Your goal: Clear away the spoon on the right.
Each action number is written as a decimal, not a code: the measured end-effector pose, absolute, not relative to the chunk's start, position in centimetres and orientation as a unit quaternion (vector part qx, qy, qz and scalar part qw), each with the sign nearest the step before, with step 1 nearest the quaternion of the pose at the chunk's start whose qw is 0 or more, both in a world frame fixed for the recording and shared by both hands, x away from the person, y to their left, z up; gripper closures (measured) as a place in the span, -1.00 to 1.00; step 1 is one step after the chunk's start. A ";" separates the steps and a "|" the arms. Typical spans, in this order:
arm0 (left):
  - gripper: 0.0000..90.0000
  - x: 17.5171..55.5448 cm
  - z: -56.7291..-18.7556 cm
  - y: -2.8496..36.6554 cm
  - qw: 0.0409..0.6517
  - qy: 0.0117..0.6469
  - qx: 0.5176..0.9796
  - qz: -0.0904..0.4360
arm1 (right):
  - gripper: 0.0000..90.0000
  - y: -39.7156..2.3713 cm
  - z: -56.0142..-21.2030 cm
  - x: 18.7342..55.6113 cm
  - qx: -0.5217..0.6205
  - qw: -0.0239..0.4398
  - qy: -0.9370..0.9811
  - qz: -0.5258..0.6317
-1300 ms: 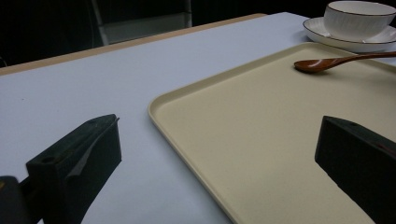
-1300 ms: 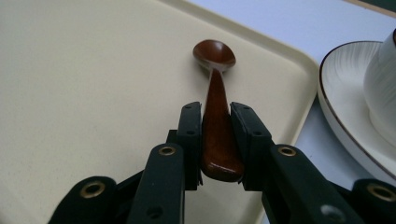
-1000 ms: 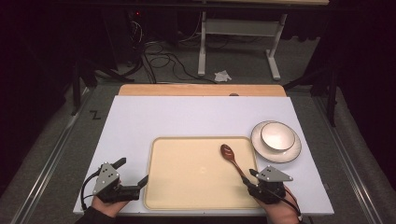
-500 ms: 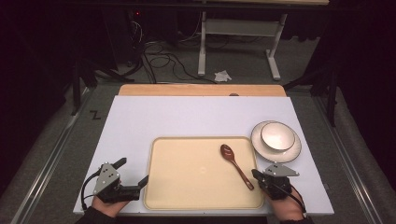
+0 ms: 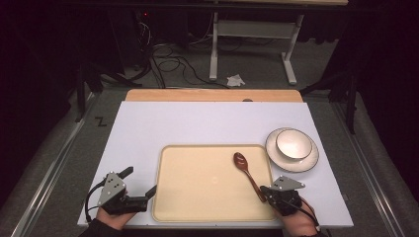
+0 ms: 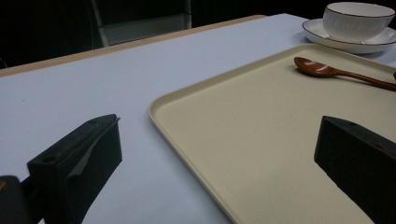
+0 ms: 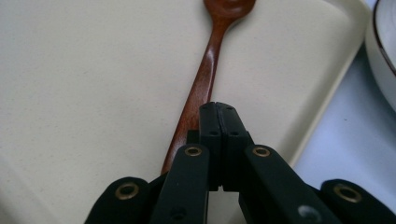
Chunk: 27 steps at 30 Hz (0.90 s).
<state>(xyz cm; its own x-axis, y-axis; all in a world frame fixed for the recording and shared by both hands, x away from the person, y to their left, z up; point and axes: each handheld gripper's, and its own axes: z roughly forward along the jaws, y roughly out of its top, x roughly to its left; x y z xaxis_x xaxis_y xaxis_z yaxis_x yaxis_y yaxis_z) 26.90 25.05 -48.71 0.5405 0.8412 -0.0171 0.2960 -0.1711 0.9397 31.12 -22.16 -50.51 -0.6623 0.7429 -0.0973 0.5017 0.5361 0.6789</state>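
A brown wooden spoon (image 5: 247,170) lies on the cream tray (image 5: 202,182), bowl end away from me. My right gripper (image 5: 265,192) sits low at the tray's front right, by the end of the spoon's handle. In the right gripper view its jaws (image 7: 218,109) are shut against each other, and the spoon (image 7: 203,79) runs along their left side, not between them. My left gripper (image 5: 141,179) rests at the tray's front left corner. It stands wide open (image 6: 219,135) with one jaw over the white table and the other over the tray (image 6: 261,140).
A white bowl (image 5: 293,144) sits on a white plate (image 5: 307,163) right of the tray, just beyond my right gripper. The white tabletop (image 5: 197,123) stretches back to a wooden strip (image 5: 212,95). Floor cables and a metal stand lie beyond.
My right gripper has shifted slightly near the handle's end. The spoon, the tray and my left gripper have stayed where they were.
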 end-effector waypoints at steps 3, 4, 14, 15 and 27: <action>-0.97 26.9 -48.7 25.1 0.508 0.397 0.716 0.269 | 1.00 -21.7 -50.5 30.9 0.353 0.190 0.861 0.313; -0.97 27.0 -48.7 25.1 0.507 0.397 0.716 0.269 | 1.00 -21.7 -50.5 30.9 0.353 0.190 0.861 0.313; -0.97 27.0 -48.7 25.2 0.508 0.398 0.715 0.269 | 1.00 -21.1 -50.6 30.6 0.339 0.186 0.867 0.313; -0.97 27.0 -48.7 25.3 0.508 0.399 0.714 0.270 | 1.00 -20.9 -50.6 30.5 0.335 0.187 0.869 0.313; -0.97 27.0 -48.6 25.3 0.507 0.400 0.713 0.273 | 1.00 -19.5 -50.6 30.0 0.306 0.179 0.881 0.313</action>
<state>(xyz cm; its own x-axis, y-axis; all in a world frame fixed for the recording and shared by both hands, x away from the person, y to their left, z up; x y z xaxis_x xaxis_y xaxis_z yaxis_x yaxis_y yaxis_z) 26.96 25.33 -48.59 0.5303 0.8477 -0.0165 0.2938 -0.1654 0.9414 29.97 -19.48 -50.60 -0.7484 0.6516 -0.1237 0.4272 0.6163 0.6616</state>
